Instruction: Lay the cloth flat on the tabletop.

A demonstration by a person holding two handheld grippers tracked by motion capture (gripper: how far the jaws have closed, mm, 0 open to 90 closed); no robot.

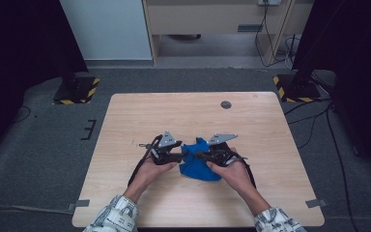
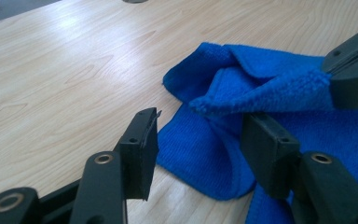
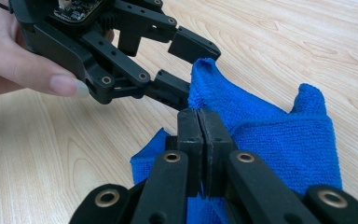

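Observation:
A crumpled blue cloth (image 1: 200, 170) lies near the middle of the wooden table (image 1: 140, 121). My right gripper (image 3: 199, 116) is shut on a raised fold of the cloth (image 3: 279, 140), lifting that edge off the wood. My left gripper (image 2: 203, 130) faces it from the left with its jaws open, one on each side of the cloth's (image 2: 205, 154) lifted corner, the pads apart from the fabric. In the high view the left gripper (image 1: 178, 155) and right gripper (image 1: 199, 155) meet tip to tip over the cloth. A hand holds each of them.
A round dark grommet (image 1: 226, 104) sits near the table's far edge. Black stands with yellow-black striped bases (image 1: 77, 91) (image 1: 292, 88) flank the far corners on the grey floor. Cables (image 1: 314, 121) run along the right.

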